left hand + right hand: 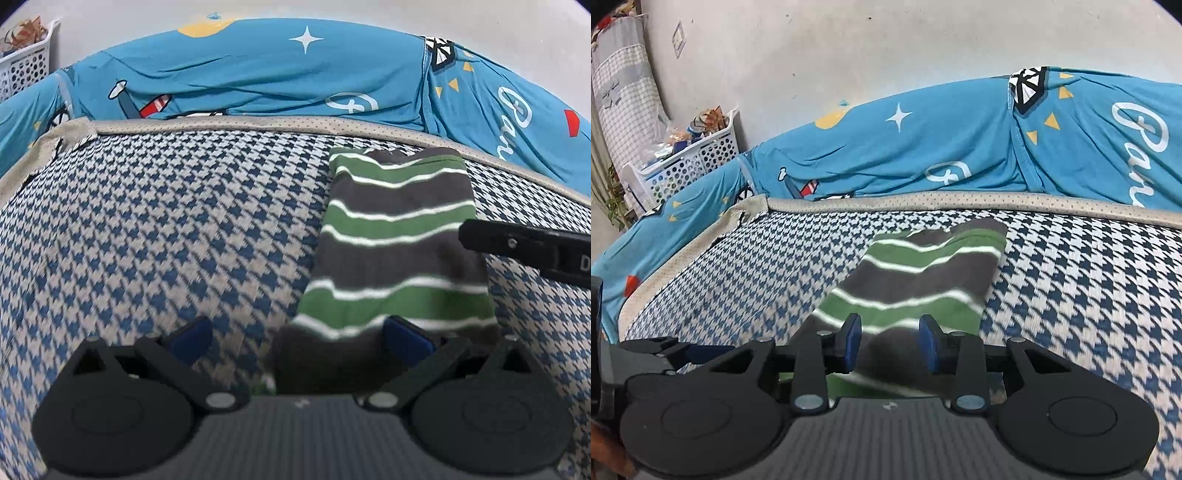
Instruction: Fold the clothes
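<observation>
A garment with green and grey bands and thin white stripes [399,236] lies folded into a long narrow strip on the blue-and-white houndstooth cushion [166,221]. My left gripper [299,338] hovers at the strip's near end with its jaws wide open; its right pad [406,336] sits over the cloth's near edge and its left pad is over bare cushion. In the right wrist view the same garment [923,280] runs away from my right gripper [890,343], whose blue pads stand a short way apart above the near end with nothing pinched. A black finger of the right gripper [524,251] shows beside the strip.
A beige piped edge [258,123] borders the cushion at the back. Behind it lies a blue printed sheet [295,74] against a pale wall. A white perforated basket [690,158] with odds and ends stands at the far left. Part of the left gripper [665,350] enters the right wrist view.
</observation>
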`<state>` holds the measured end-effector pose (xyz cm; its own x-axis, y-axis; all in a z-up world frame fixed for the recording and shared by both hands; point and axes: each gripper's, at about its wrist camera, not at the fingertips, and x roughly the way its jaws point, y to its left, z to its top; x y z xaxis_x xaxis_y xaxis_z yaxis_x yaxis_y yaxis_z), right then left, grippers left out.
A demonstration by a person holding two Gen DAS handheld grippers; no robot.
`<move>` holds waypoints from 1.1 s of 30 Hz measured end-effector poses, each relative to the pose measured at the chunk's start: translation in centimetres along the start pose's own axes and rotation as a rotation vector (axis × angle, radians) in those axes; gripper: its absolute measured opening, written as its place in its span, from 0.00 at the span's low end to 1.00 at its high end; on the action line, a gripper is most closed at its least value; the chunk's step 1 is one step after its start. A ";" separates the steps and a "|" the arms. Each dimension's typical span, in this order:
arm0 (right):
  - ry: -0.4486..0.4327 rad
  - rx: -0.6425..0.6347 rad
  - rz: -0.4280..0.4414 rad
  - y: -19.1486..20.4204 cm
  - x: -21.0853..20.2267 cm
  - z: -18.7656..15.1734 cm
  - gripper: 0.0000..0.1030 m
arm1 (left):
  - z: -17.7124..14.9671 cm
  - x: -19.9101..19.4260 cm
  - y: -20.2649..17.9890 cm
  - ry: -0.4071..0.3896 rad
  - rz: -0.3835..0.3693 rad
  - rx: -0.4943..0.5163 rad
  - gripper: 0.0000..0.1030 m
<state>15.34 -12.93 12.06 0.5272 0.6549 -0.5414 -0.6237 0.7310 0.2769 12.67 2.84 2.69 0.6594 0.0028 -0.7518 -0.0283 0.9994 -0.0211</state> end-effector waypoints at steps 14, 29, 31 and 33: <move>0.040 0.018 -0.002 -3.4 5.2 0.9 0.33 | 1.5 3.5 -0.5 0.017 0.026 -0.042 1.00; -0.004 0.115 -0.019 -6.0 3.1 3.1 0.34 | 2.3 3.7 0.3 0.018 0.032 -0.066 1.00; -0.003 0.133 -0.026 -6.8 3.3 3.1 0.34 | 2.3 3.7 0.3 0.016 0.036 -0.067 1.00; 0.002 0.153 -0.020 -7.5 3.6 2.9 0.36 | 2.3 3.7 0.4 0.015 0.038 -0.072 1.00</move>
<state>23.61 -15.52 10.33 0.5374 0.6396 -0.5496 -0.5178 0.7647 0.3836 16.82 3.37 1.43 0.6451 0.0397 -0.7630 -0.1078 0.9934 -0.0395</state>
